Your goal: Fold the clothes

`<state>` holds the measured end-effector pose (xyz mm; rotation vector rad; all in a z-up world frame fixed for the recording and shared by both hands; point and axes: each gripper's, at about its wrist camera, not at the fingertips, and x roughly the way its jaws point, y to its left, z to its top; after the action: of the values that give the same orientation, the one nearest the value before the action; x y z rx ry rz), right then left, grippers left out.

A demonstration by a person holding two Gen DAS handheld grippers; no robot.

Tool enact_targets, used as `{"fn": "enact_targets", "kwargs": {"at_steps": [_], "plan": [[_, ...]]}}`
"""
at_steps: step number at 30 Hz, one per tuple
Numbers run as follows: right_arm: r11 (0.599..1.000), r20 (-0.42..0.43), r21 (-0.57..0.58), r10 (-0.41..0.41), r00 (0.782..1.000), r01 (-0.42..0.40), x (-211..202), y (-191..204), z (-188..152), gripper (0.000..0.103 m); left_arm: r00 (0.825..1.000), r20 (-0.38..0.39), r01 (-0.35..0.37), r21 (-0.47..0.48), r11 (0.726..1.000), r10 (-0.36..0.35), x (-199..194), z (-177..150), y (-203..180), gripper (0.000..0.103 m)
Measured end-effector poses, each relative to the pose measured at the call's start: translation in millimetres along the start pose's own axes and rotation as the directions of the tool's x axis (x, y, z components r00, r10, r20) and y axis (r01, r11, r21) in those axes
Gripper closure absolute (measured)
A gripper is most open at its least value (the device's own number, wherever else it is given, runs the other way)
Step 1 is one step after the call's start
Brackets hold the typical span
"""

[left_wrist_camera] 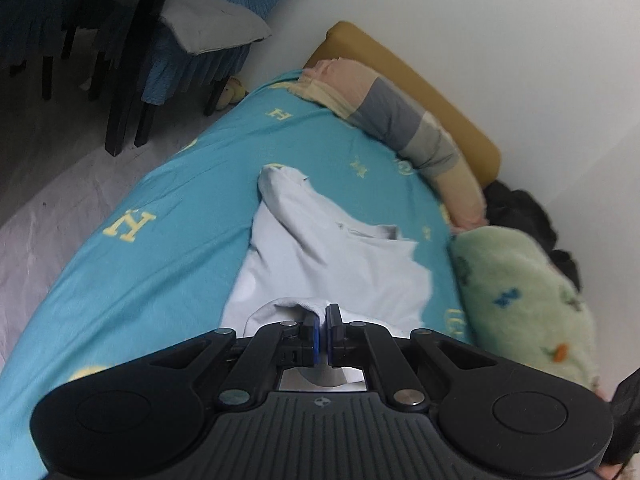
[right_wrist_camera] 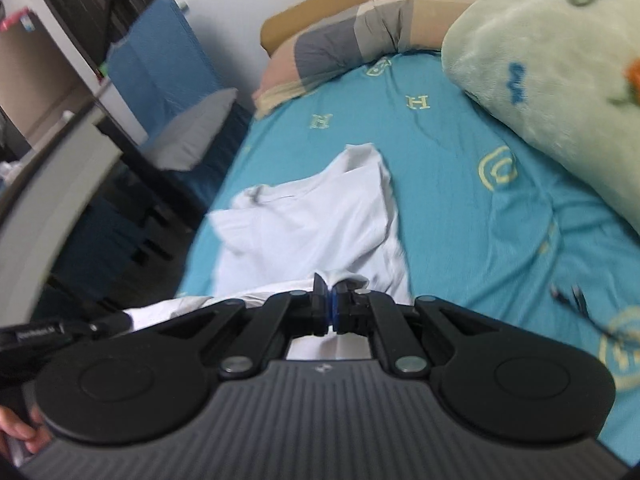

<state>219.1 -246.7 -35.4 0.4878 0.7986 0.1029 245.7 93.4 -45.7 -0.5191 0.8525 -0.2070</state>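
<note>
A white shirt (left_wrist_camera: 336,256) lies rumpled on a turquoise bed sheet (left_wrist_camera: 168,208); its collar faces away from me. My left gripper (left_wrist_camera: 323,316) is shut on the shirt's near edge, with cloth bunched between its pads. In the right wrist view the same shirt (right_wrist_camera: 316,216) spreads ahead on the sheet (right_wrist_camera: 472,216). My right gripper (right_wrist_camera: 331,300) is shut on the shirt's near edge too, with a fold of cloth pinched at the tips. The part of the shirt under both grippers is hidden.
A green fleece blanket (left_wrist_camera: 520,292) lies to the right, also seen in the right wrist view (right_wrist_camera: 552,60). A striped pillow (left_wrist_camera: 400,120) lies along the brown headboard (left_wrist_camera: 420,84). A dark chair (left_wrist_camera: 132,80) and a grey cushion (left_wrist_camera: 212,24) stand off the bed's left.
</note>
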Motion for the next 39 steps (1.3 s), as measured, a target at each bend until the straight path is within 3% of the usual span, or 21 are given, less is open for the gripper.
{"fn": "enact_targets", "kwargs": {"at_steps": [6, 12, 14, 16, 17, 19, 21, 22, 28, 39], "plan": [[0.996, -0.03, -0.052, -0.069, 0.997, 0.068, 85, -20, 9, 0.098, 0.994, -0.07, -0.081, 0.05, 0.996, 0.084, 82, -2, 24, 0.099], [0.987, -0.047, -0.12, -0.112, 0.993, 0.106, 106, -19, -3, 0.096, 0.99, -0.086, -0.099, 0.095, 0.99, 0.107, 99, -9, 27, 0.096], [0.984, -0.042, -0.134, -0.123, 0.992, 0.116, 100, -13, -1, 0.096, 0.992, -0.072, -0.092, 0.129, 0.987, 0.101, 90, -9, 17, 0.082], [0.984, -0.024, -0.13, -0.125, 0.992, 0.121, 87, -7, 1, 0.094, 0.995, -0.056, -0.077, 0.158, 0.984, 0.086, 79, -10, 6, 0.05], [0.984, -0.014, -0.127, -0.126, 0.992, 0.123, 81, -4, 2, 0.091, 0.995, -0.046, -0.079, 0.178, 0.981, 0.088, 71, -12, -1, 0.045], [0.983, 0.01, -0.134, -0.125, 0.992, 0.125, 62, 5, 2, 0.073, 0.996, -0.025, -0.084, 0.219, 0.972, 0.092, 53, -15, -18, 0.03], [0.981, 0.038, -0.146, -0.123, 0.992, 0.127, 40, 15, 3, 0.035, 0.996, 0.0, -0.088, 0.261, 0.961, 0.091, 33, -20, -35, 0.021], [0.98, 0.052, -0.152, -0.121, 0.991, 0.128, 29, 21, 3, 0.03, 0.996, 0.019, -0.087, 0.266, 0.96, 0.085, 21, -21, -42, 0.018], [0.972, 0.133, -0.192, -0.108, 0.985, 0.132, -38, 52, 1, 0.032, 0.994, 0.105, -0.072, 0.311, 0.948, 0.041, -51, -30, -79, 0.004], [0.949, 0.241, -0.28, -0.075, 0.968, 0.143, -132, 84, -50, 0.032, 0.969, 0.243, -0.051, 0.386, 0.921, -0.048, -170, -74, -98, 0.0]]}}
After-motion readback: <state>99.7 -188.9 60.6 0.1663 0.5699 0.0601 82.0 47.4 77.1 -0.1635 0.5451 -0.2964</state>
